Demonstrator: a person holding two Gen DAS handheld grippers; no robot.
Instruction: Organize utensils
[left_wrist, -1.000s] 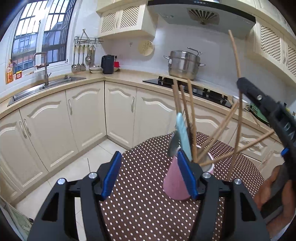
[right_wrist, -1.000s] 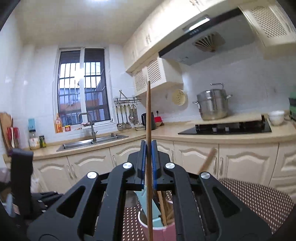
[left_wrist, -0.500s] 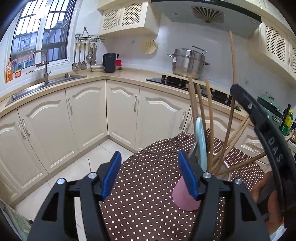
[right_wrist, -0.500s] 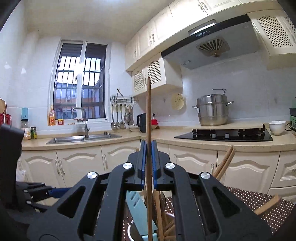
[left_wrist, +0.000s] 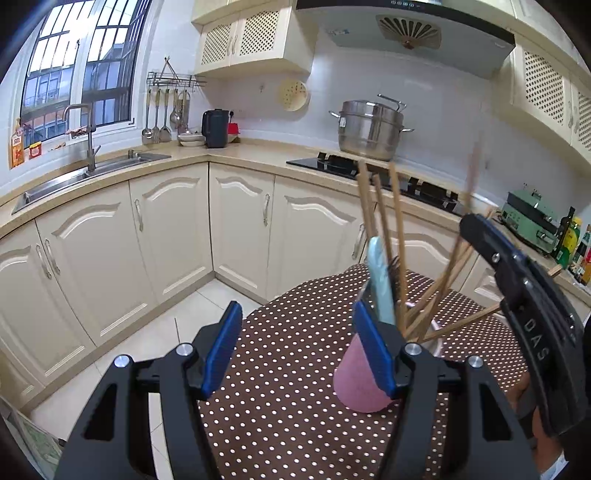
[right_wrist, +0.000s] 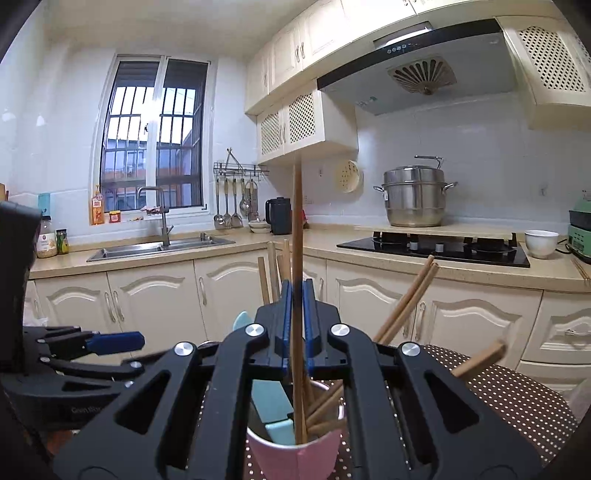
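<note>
Since a second before, my left view drifted left, cup (left_wrist: 364, 384) now at five o'clock. Right gripper (right_wrist: 296, 325) barely easing, chopstick (right_wrist: 297, 236) between pads, tip in cup; left gripper (left_wrist: 295, 347) gaped empty. Early release could tip it out.

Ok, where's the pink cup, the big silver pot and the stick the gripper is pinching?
Pink cup (left_wrist: 356, 384), left wrist view, on its pink side wall.
Silver pot (right_wrist: 413, 201), right wrist view, on its shiny body.
Stick (right_wrist: 297, 221), right wrist view, on the bare shaft above the right gripper (right_wrist: 296, 291).
</note>
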